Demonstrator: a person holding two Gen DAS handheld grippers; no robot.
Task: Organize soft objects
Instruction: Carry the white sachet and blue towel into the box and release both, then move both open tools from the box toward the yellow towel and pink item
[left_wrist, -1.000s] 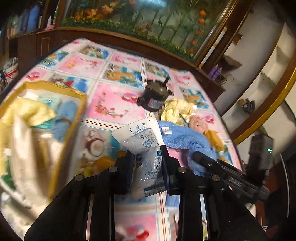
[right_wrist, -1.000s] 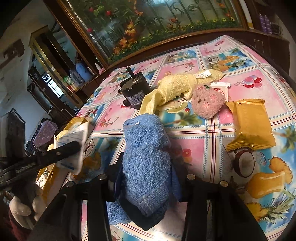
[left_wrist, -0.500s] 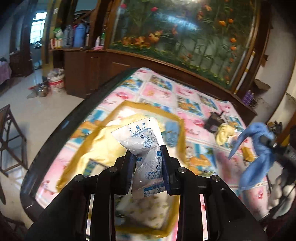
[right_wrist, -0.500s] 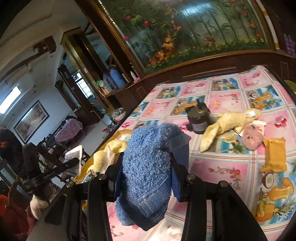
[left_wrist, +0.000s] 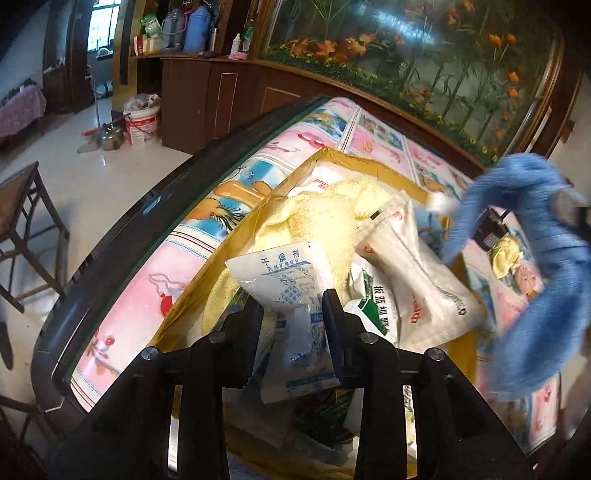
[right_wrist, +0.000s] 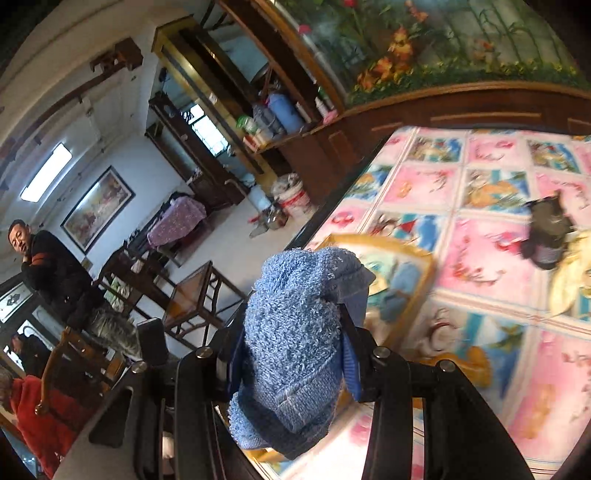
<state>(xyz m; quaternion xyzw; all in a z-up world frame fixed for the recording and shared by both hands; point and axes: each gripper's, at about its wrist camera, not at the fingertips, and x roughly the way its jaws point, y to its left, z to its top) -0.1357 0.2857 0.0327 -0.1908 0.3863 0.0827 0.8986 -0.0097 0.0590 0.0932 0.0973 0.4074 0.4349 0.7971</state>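
My left gripper (left_wrist: 293, 315) is shut on a white desiccant packet (left_wrist: 291, 295) and holds it over a yellow-rimmed box (left_wrist: 236, 240) full of soft things: a yellow towel (left_wrist: 328, 218) and white pouches (left_wrist: 413, 280). My right gripper (right_wrist: 291, 332) is shut on a blue towel (right_wrist: 291, 354), held above the table near the box (right_wrist: 424, 258). The blue towel also shows blurred in the left wrist view (left_wrist: 546, 295), hanging at the box's right side.
The table has a colourful patterned cloth (right_wrist: 480, 206) and a dark edge (left_wrist: 147, 221). A black jar (right_wrist: 548, 236) and a yellow cloth (right_wrist: 569, 284) lie farther right. Chairs (right_wrist: 192, 299) and people (right_wrist: 48, 266) are to the left, off the table.
Both grippers have swung left from the pile of objects to the box. The packet now hangs low over the box's contents. The blue towel has come up beside the box.
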